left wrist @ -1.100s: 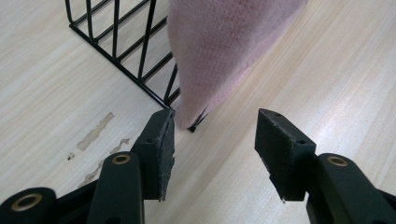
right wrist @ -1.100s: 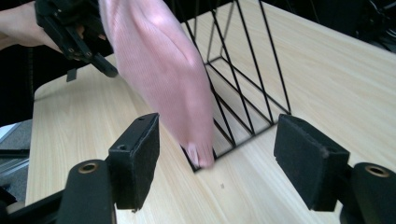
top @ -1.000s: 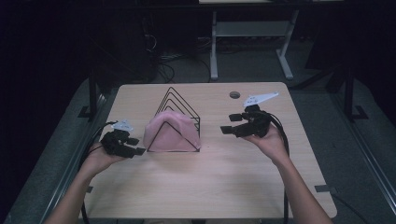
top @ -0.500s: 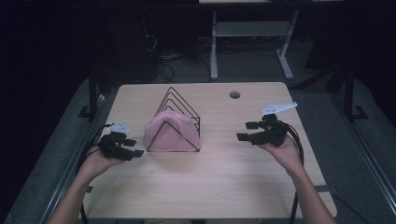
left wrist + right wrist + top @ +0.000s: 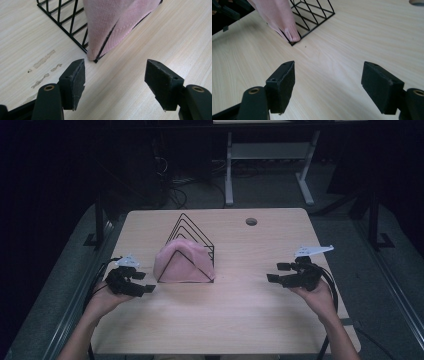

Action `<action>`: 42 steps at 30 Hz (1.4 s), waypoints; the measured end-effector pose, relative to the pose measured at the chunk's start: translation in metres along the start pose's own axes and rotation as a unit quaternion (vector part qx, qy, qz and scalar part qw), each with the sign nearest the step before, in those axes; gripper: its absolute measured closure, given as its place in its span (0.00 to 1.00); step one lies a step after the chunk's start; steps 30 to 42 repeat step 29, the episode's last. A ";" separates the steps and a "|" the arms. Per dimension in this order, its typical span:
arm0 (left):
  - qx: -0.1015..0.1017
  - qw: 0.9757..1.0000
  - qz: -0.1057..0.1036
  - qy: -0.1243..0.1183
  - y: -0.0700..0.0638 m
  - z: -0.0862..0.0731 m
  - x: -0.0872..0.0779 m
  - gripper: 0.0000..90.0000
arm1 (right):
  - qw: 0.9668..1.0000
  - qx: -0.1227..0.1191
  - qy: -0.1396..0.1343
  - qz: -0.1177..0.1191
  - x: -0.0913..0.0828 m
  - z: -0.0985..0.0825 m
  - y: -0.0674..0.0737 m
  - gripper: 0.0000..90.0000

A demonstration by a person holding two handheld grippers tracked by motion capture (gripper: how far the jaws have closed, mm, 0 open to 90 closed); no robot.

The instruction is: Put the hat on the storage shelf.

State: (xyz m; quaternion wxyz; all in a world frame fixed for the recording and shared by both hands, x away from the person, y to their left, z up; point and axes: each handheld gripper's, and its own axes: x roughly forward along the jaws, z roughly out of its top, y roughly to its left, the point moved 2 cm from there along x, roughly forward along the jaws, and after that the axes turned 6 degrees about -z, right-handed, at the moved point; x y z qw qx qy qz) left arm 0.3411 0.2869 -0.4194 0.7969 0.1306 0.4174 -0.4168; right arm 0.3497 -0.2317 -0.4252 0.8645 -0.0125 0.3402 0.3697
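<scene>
A black wire rack (image 5: 192,227) of triangular frames stands on the wooden table (image 5: 225,320), left of centre. A pink cloth (image 5: 182,265) drapes over its front frames. My left gripper (image 5: 146,283) rests just left of the rack; its jaws have just been opening and hold nothing. In the left gripper view the open left gripper (image 5: 115,85) points at the cloth (image 5: 110,22) where it meets the rack (image 5: 62,22) corner. My right gripper (image 5: 275,272) hangs open well to the right of the rack. In the right gripper view the open right gripper (image 5: 328,85) frames bare wood, with cloth (image 5: 277,17) and rack (image 5: 314,17) beyond.
A round cable hole (image 5: 251,221) sits near the table's back edge. Faint smears (image 5: 43,60) mark the wood left of the rack. A white desk frame (image 5: 265,165) stands on the dark floor behind the table. Bare tabletop lies between the rack and the right hand.
The right hand has drawn away from the rack, moving right and toward the near edge, and sits lower. The left hand has stayed beside the rack.
</scene>
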 end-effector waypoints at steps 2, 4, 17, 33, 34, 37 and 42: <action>-0.004 1.000 0.001 -0.002 -0.002 -0.003 0.001 0.36 | 1.000 0.005 0.003 -0.002 -0.001 -0.007 -0.002 0.30; -0.006 1.000 0.002 -0.005 -0.003 -0.006 0.002 0.35 | 1.000 0.008 0.001 -0.004 -0.003 -0.014 -0.003 0.30; -0.013 1.000 0.010 -0.025 -0.012 -0.019 0.002 0.34 | 0.999 0.032 0.014 -0.018 -0.020 -0.054 -0.010 0.29; -0.032 0.998 0.019 -0.060 -0.022 -0.043 0.009 0.32 | 0.999 0.042 -0.007 -0.032 -0.036 -0.084 -0.002 0.25; -0.032 0.998 0.019 -0.060 -0.022 -0.043 0.009 0.32 | 0.999 0.042 -0.007 -0.032 -0.036 -0.084 -0.002 0.25; -0.032 0.998 0.019 -0.060 -0.022 -0.043 0.009 0.32 | 0.999 0.042 -0.007 -0.032 -0.036 -0.084 -0.002 0.25; -0.032 0.998 0.019 -0.060 -0.022 -0.043 0.009 0.32 | 0.999 0.042 -0.007 -0.032 -0.036 -0.084 -0.002 0.25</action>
